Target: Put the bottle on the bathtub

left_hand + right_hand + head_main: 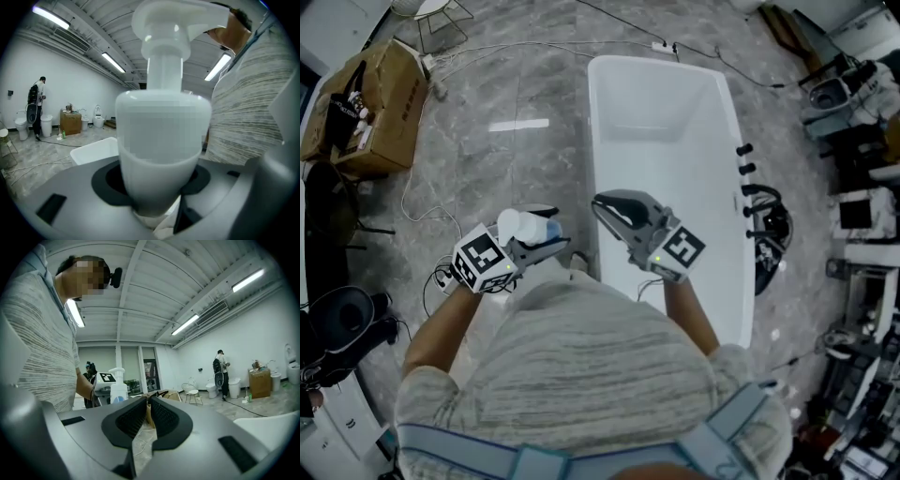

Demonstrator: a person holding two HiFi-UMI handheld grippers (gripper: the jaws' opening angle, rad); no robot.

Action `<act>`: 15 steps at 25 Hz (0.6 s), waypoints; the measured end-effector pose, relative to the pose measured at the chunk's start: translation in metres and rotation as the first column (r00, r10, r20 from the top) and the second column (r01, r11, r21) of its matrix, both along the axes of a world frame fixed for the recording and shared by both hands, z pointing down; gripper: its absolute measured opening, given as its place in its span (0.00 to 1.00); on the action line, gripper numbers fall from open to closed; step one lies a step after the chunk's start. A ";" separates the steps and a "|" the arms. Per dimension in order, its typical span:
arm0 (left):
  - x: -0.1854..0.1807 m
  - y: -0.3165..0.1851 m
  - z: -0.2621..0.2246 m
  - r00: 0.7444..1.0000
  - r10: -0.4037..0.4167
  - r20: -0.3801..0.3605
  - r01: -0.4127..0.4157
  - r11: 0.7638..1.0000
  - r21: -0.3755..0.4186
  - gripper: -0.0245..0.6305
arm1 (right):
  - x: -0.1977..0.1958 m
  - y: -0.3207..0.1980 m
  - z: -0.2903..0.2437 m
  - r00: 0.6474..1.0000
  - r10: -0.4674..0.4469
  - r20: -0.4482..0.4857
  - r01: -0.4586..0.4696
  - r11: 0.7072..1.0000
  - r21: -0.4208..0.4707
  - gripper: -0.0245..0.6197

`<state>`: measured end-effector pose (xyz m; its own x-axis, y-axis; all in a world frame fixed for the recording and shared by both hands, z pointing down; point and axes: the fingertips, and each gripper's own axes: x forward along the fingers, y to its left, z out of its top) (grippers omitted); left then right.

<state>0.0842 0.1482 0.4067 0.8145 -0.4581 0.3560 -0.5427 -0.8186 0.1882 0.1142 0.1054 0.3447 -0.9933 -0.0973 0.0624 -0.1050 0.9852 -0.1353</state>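
**Holding a pump bottle just left of the tub**

Grey marbled floor (516,169) runs through a big white-walled room with strip lights on the ceiling. A white tub (592,141) stands lengthwise, running from near to far, with black fittings (746,169) along its right rim. A box (380,103) sits far left, and a thin cable (502,47) trails across the floor beyond the tub. Clutter lines the right edge. In the right gripper view a person (219,371) stands by the far wall.

The left gripper (546,242) pinches the white bottle (525,228) low on its body, with the jaws spread wide around it and the pump head pointing up. The bottle hangs over the floor, just left of the tub's left rim at its near end, and does not touch the tub. A blue patch on it may be a label, though the view is too small to be sure.

The right gripper (600,204) has its jaws pressed together with nothing between them. It reaches over the tub's near left rim, just right of the bottle.
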 end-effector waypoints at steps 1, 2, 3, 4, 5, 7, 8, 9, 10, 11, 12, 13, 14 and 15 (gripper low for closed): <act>0.000 -0.002 0.001 1.000 0.009 0.000 -0.009 1.000 -0.003 0.42 | -0.001 -0.002 0.000 1.000 -0.006 -0.001 0.006 1.000 0.000 0.05; -0.002 -0.004 0.002 1.000 0.015 -0.001 -0.015 1.000 -0.006 0.42 | -0.004 -0.003 0.000 1.000 -0.013 -0.004 0.013 1.000 0.000 0.05; -0.005 -0.007 0.003 1.000 0.017 -0.005 -0.017 1.000 -0.009 0.42 | -0.007 -0.004 0.000 1.000 -0.020 -0.007 0.020 1.000 -0.001 0.05; -0.008 -0.010 0.004 1.000 0.016 -0.011 -0.016 1.000 -0.013 0.42 | -0.010 -0.006 -0.001 1.000 -0.029 -0.011 0.029 1.000 0.000 0.05; -0.011 -0.013 0.005 1.000 0.014 -0.018 -0.014 1.000 -0.018 0.42 | -0.014 -0.007 -0.001 0.999 -0.037 -0.015 0.037 0.999 0.000 0.05; -0.017 -0.020 0.008 0.999 0.018 -0.027 -0.018 1.000 -0.024 0.42 | -0.021 -0.010 -0.001 0.999 -0.050 -0.018 0.049 0.999 -0.009 0.05; -0.019 -0.024 0.009 0.999 0.025 -0.029 -0.026 0.999 -0.025 0.42 | -0.025 -0.014 -0.001 0.998 -0.056 -0.020 0.056 0.998 -0.017 0.05; -0.022 -0.029 0.010 0.999 0.037 -0.030 -0.037 0.999 -0.024 0.42 | -0.030 -0.018 -0.001 0.998 -0.066 -0.023 0.065 0.998 -0.024 0.05; -0.025 -0.035 0.011 0.998 0.050 -0.031 -0.051 0.998 -0.022 0.42 | -0.036 -0.022 -0.001 0.996 -0.079 -0.028 0.078 0.997 -0.027 0.05; -0.029 -0.040 0.013 0.997 0.065 -0.033 -0.066 0.998 -0.021 0.42 | -0.043 -0.027 -0.002 0.995 -0.096 -0.034 0.096 0.995 -0.025 0.09; -0.034 -0.046 0.014 0.996 0.081 -0.035 -0.082 0.996 -0.021 0.42 | -0.051 -0.031 -0.003 0.992 -0.116 -0.040 0.115 0.993 -0.021 0.10; -0.039 -0.053 0.015 0.995 0.097 -0.035 -0.098 0.995 -0.022 0.42 | -0.059 -0.036 -0.004 0.990 -0.137 -0.044 0.137 0.990 -0.015 0.11; -0.044 -0.059 0.016 0.993 0.113 -0.034 -0.114 0.993 -0.024 0.42 | -0.067 -0.040 -0.006 0.986 -0.159 -0.051 0.159 0.987 -0.009 0.12; -0.048 -0.066 0.017 0.991 0.128 -0.032 -0.129 0.991 -0.028 0.42 | -0.074 -0.045 -0.008 0.982 -0.180 -0.063 0.180 0.984 -0.004 0.13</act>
